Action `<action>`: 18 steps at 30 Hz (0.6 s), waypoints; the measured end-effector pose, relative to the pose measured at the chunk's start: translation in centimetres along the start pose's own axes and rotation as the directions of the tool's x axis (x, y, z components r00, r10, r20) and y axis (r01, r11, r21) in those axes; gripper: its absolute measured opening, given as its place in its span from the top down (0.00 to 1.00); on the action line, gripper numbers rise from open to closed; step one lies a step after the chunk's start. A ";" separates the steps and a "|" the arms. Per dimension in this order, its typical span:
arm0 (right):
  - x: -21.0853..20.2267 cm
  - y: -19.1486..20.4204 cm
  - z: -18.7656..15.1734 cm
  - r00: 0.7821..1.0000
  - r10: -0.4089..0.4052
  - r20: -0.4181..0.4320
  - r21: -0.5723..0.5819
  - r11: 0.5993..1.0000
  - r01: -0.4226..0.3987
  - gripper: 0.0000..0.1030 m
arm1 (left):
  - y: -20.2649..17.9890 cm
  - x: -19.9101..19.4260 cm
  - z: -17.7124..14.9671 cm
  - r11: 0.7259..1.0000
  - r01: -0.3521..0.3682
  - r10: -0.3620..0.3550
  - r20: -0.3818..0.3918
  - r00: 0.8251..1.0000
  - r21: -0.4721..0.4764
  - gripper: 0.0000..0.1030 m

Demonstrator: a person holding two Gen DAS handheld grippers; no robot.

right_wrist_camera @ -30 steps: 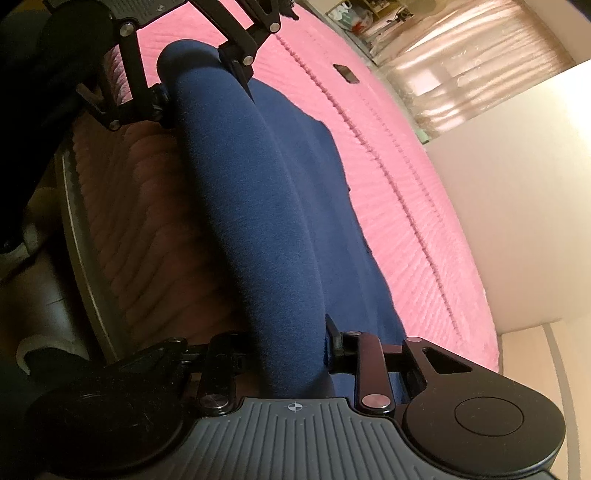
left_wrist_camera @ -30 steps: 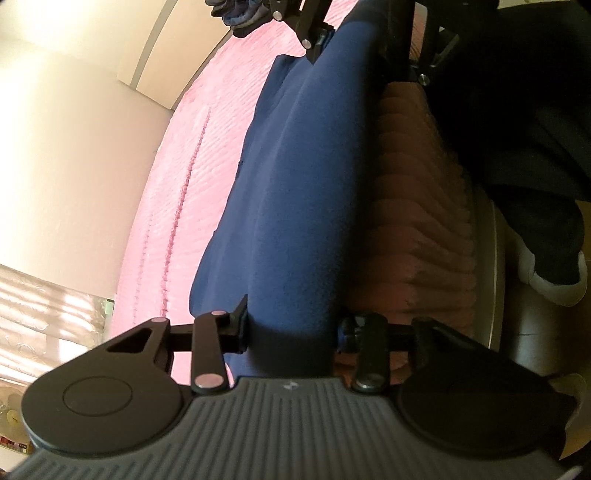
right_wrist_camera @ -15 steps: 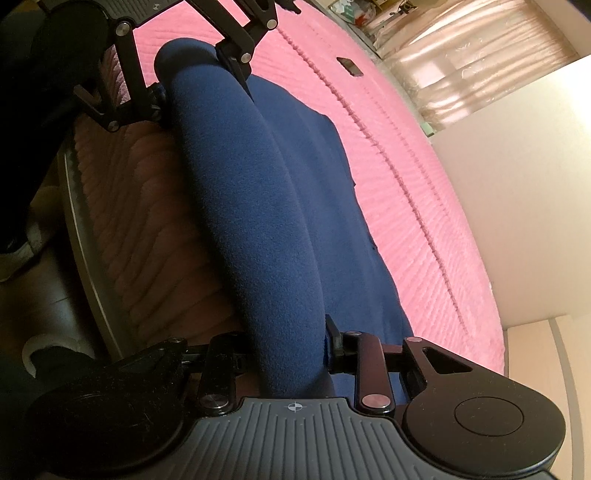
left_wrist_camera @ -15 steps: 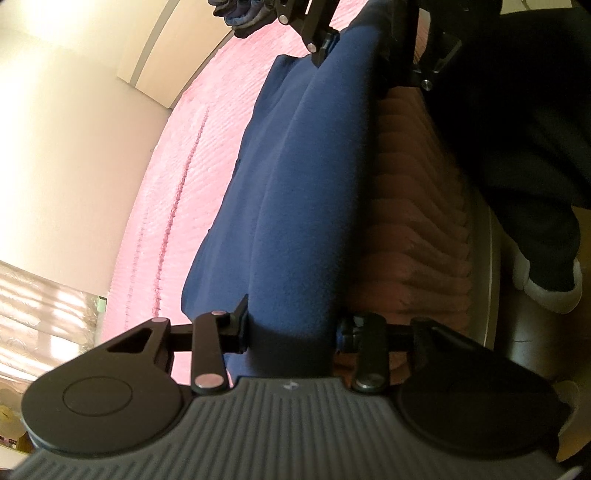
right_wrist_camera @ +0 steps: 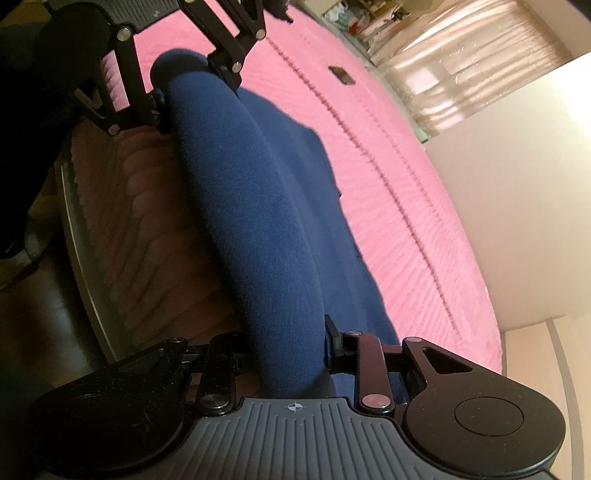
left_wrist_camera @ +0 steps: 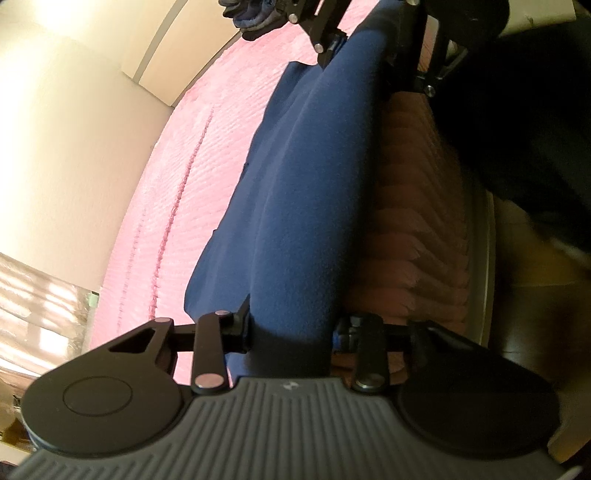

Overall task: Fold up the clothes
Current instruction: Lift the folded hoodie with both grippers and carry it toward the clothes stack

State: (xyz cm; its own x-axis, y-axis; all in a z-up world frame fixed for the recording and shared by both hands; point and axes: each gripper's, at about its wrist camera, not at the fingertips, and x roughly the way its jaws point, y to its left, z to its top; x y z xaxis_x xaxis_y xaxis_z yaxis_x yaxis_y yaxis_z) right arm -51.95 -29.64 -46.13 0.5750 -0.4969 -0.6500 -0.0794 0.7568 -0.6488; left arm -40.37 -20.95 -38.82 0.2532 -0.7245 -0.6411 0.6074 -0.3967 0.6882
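A navy blue fleece garment [left_wrist_camera: 310, 192] lies along the near edge of a pink bed [left_wrist_camera: 207, 155], its near edge lifted into a taut ridge between my two grippers. My left gripper [left_wrist_camera: 291, 332] is shut on one end of that ridge. My right gripper [right_wrist_camera: 288, 350] is shut on the other end of the garment [right_wrist_camera: 258, 206]. Each gripper shows at the far end of the other's view: the right gripper [left_wrist_camera: 373, 40] in the left wrist view, the left gripper [right_wrist_camera: 192, 81] in the right wrist view. The fingertips are hidden in the cloth.
The bed's quilted side [left_wrist_camera: 417, 221] drops to a dark floor [right_wrist_camera: 33, 295]. A pile of dark clothes [left_wrist_camera: 251, 18] lies far on the bed. A small dark flat object [right_wrist_camera: 341, 75] lies on the bed. A pale wall [left_wrist_camera: 74, 129] and curtains [right_wrist_camera: 465, 59] border the bed.
Both grippers have lifted the held edge of the garment slightly and carried it a little toward the middle of the bed. Both grips are unchanged.
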 end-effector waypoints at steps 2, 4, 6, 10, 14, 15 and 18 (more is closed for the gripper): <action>-0.3 -0.8 -0.3 1.000 0.012 0.028 0.012 1.000 -0.013 0.75 | 0.9 -0.2 0.2 0.999 0.024 -0.024 0.001 1.000 -0.028 0.70; -0.4 -1.6 -0.6 0.998 0.031 0.058 0.029 0.999 -0.032 0.75 | 2.0 -0.2 0.3 0.996 0.056 -0.056 0.004 0.998 -0.063 0.70; -0.4 -2.3 -0.9 0.995 0.056 0.079 0.039 0.997 -0.059 0.75 | 2.9 0.0 0.5 0.992 0.089 -0.088 0.006 0.996 -0.086 0.70; -0.2 -3.9 -1.2 0.988 0.126 0.091 0.060 0.989 -0.132 0.76 | 4.3 0.3 1.0 0.984 0.153 -0.154 0.001 0.988 -0.089 0.70; -0.3 -7.0 -0.3 0.975 0.212 0.066 0.079 0.973 -0.217 0.77 | 6.1 0.3 1.6 0.971 0.221 -0.223 -0.014 0.975 -0.087 0.71; -0.6 -8.0 0.0 0.972 0.227 0.057 0.086 0.969 -0.231 0.77 | 7.0 0.3 2.1 0.965 0.243 -0.246 -0.026 0.969 -0.094 0.71; -2.4 -11.7 0.8 0.962 0.273 0.020 0.128 0.953 -0.274 0.78 | 10.3 -0.2 4.5 0.946 0.304 -0.312 -0.062 0.948 -0.117 0.72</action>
State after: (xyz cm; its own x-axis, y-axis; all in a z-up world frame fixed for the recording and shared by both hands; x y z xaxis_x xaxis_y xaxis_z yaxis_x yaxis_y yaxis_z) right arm -51.80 -36.98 -36.64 0.5478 -0.2625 -0.7943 -0.1287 0.9117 -0.3901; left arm -37.56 -27.47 -30.05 0.0972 -0.5280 -0.8437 0.7393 -0.5292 0.4164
